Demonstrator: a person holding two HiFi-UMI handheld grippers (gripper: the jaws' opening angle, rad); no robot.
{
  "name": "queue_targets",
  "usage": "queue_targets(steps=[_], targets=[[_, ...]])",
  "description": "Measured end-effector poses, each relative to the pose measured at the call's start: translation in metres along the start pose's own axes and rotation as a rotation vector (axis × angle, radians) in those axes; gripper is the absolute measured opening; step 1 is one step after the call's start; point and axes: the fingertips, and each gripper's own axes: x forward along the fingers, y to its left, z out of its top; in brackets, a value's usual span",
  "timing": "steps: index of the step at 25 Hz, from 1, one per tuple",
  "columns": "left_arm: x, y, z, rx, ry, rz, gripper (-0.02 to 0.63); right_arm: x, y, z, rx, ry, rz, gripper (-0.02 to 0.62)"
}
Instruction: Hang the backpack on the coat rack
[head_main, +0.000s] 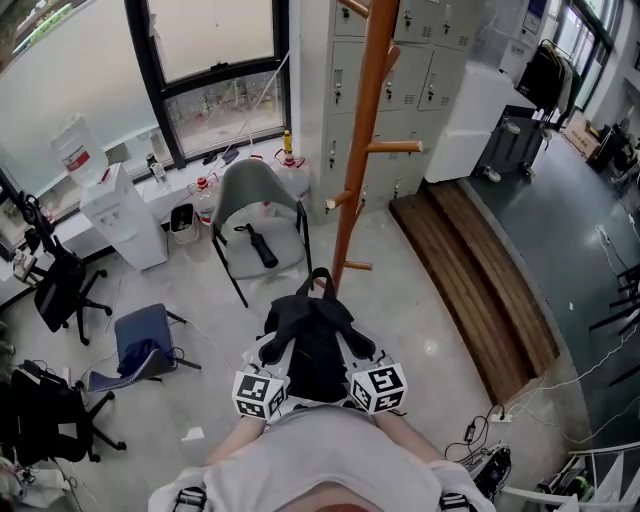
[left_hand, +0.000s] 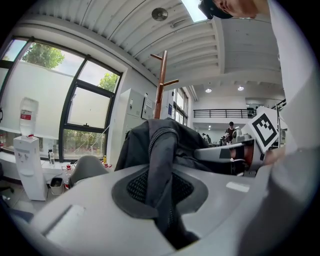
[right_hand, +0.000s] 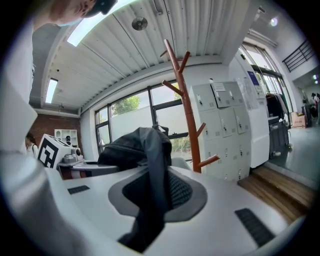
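A black backpack (head_main: 312, 335) hangs in front of me between both grippers. My left gripper (head_main: 278, 352) is shut on one dark shoulder strap (left_hand: 160, 165), which runs down through its jaws. The other strap (right_hand: 156, 175) is clamped the same way in my right gripper (head_main: 352, 350). The orange-brown wooden coat rack (head_main: 362, 130) stands just beyond the bag, with short pegs pointing right and left. It rises behind the backpack in the left gripper view (left_hand: 160, 85) and to the bag's right in the right gripper view (right_hand: 187, 110).
A grey chair (head_main: 258, 215) with a black object on its seat stands left of the rack. Grey lockers (head_main: 420, 50) are behind it and a wooden platform (head_main: 480, 270) lies to the right. A water dispenser (head_main: 125, 215) and a blue chair (head_main: 145, 340) are at left.
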Motion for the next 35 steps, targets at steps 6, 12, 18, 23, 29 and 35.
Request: queue_targets(steps=[6, 12, 18, 23, 29, 35], targets=[[0.003, -0.002, -0.004, -0.013, 0.007, 0.044, 0.044, 0.003, -0.006, -0.003, -0.013, 0.02, 0.047, 0.069], [0.01, 0.001, -0.017, -0.021, 0.037, 0.065, 0.044, 0.011, -0.012, -0.015, -0.012, 0.05, 0.072, 0.069], [0.026, 0.006, -0.032, -0.036, 0.087, 0.066, 0.044, 0.022, -0.026, -0.03, -0.016, 0.106, 0.083, 0.069], [0.046, 0.012, -0.054, -0.043, 0.148, 0.054, 0.044, 0.04, -0.043, -0.052, -0.023, 0.177, 0.074, 0.069], [0.064, 0.021, -0.083, -0.052, 0.228, 0.047, 0.044, 0.056, -0.057, -0.081, -0.017, 0.263, 0.059, 0.069], [0.08, 0.025, -0.117, -0.067, 0.308, 0.042, 0.044, 0.069, -0.072, -0.115, 0.002, 0.341, 0.036, 0.069]])
